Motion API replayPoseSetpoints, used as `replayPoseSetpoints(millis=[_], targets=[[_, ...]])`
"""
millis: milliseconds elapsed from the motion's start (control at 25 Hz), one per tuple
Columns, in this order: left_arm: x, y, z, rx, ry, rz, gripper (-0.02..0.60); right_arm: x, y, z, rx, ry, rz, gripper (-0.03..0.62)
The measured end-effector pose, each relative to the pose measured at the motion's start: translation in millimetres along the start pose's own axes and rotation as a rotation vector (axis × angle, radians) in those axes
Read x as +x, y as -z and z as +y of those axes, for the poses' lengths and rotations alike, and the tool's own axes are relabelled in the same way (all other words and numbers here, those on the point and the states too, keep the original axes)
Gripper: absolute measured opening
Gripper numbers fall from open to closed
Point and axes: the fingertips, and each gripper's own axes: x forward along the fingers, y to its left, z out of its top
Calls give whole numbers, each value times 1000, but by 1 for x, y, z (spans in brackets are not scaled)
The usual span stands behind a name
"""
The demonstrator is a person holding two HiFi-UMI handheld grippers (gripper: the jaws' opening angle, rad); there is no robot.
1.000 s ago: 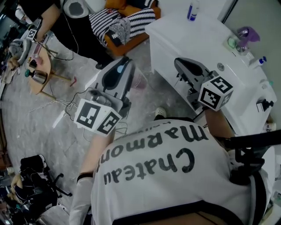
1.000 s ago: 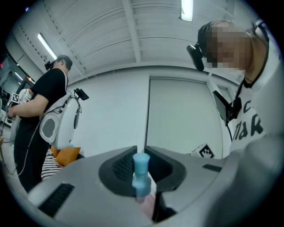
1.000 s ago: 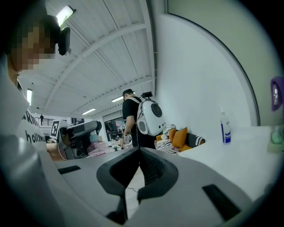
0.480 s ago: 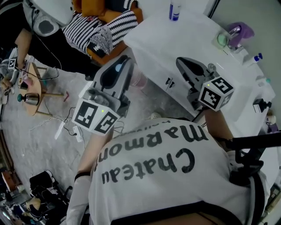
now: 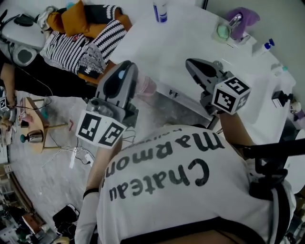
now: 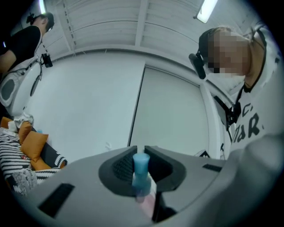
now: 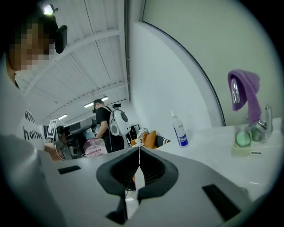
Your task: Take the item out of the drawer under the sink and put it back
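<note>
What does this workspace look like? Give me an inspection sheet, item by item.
Surface: white counter, things along its far edge.
Job's things: pink bottle with a blue cap, out of the drawer; the drawer itself not clearly seen.
Clutter: pump bottle, soap dish, purple cloth over the tap.
Grippers: left gripper shut on the pink bottle; right gripper shut, empty.
Cables: loose cables on the floor.
Surroundings: striped cushions, person in black.

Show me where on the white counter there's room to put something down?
The widest bare patch of the counter lies between the pump bottle and the green soap dish, down to the front edge. It is crowded round the tap with the purple cloth and the small bottle at the right.
</note>
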Motion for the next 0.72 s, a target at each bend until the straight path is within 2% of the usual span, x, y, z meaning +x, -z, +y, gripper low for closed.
replayPoseSetpoints(millis=[320, 520, 720], targets=[[48, 16, -2, -20, 102, 48, 57, -22, 20, -42, 79, 138, -3, 12], [86, 33, -6, -48, 218, 104, 57, -40, 20, -65, 119, 262, -28, 12], [115, 38, -17, -78, 334, 120, 57, -63, 19, -80, 151, 373, -55, 12]])
